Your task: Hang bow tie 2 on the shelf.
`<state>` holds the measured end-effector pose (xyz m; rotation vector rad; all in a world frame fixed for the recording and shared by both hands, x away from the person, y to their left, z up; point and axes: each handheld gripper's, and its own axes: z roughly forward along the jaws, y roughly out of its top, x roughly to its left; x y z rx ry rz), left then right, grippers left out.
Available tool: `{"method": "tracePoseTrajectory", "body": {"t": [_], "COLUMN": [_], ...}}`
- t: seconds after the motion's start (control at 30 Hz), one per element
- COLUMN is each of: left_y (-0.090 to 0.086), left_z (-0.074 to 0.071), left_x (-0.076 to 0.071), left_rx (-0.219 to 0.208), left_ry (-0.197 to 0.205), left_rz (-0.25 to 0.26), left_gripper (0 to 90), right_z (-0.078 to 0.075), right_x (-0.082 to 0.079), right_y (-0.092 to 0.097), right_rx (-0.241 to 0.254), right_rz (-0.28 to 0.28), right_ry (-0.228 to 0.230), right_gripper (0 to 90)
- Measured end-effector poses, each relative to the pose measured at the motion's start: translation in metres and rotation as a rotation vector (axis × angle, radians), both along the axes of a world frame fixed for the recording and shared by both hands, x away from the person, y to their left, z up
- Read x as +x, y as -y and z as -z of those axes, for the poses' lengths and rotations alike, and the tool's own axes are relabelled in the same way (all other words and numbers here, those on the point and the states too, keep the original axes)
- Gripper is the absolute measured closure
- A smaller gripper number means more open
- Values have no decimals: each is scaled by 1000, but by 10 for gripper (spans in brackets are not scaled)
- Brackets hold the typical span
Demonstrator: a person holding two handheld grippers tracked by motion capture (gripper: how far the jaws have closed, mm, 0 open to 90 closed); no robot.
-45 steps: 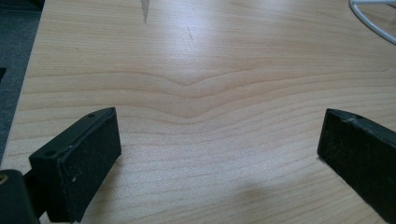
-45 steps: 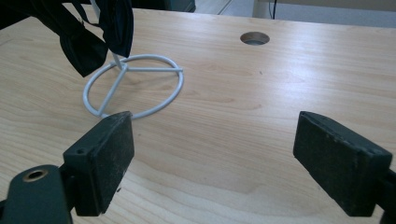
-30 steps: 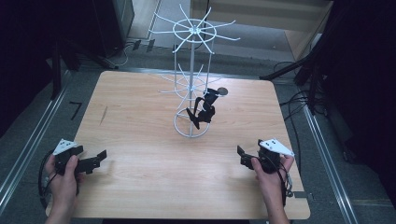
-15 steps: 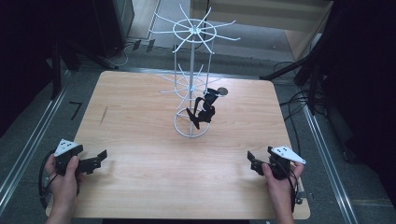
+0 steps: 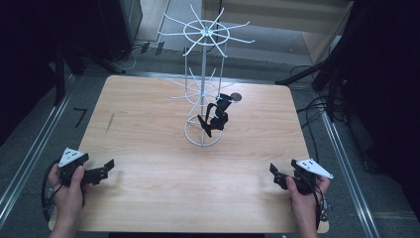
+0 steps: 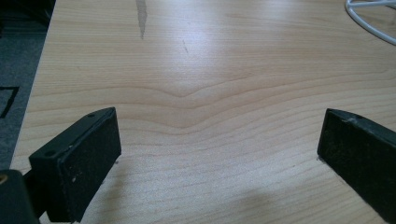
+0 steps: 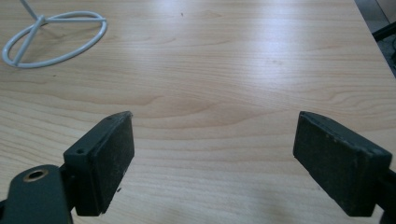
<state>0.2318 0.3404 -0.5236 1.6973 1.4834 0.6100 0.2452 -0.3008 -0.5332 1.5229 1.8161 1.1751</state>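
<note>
While both claws gape empty, left claw [image 5: 105, 168], right claw [image 5: 275, 174], white wire rack [image 5: 203, 89], black headset [image 5: 216, 115] hung low

The person's left hand [image 5: 67, 186] comes in from the bottom left corner and holds the left claw [image 5: 104, 171] low over the near left edge of the worktop [image 5: 148, 129], its jaws wide apart and pointing right and slightly forward. The right hand [image 5: 304, 191] grips the right claw [image 5: 275, 173] at the near right corner, jaws also spread wide, aimed left and forward. Both forearms stay close to the near edge, well apart.
</note>
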Motion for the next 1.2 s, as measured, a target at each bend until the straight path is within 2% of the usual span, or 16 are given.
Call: {"method": "tracePoseTrajectory", "body": {"t": [0.23,0.63,0.9,1.1,1.2], "left_y": [0,1,2,1,1], "left_z": [0,0,0,0,0], "left_x": [0,-1,-2,-2,-2], "left_rx": [4,9,16,15,14], "left_ry": [4,6,11,12,11], "left_rz": [2,6,9,9,12], "left_gripper": [0,0,0,0,0], "right_z": [3,7,8,12,14], "right_x": [-7,-25,-34,-47,-52], "right_y": [15,48,59,68,73], "right_rx": [1,20,25,13,42], "right_rz": [13,70,85,79,86], "right_ry": [-5,-10,-13,-17,-18], "right_gripper": [130,129,130,131,134]}}
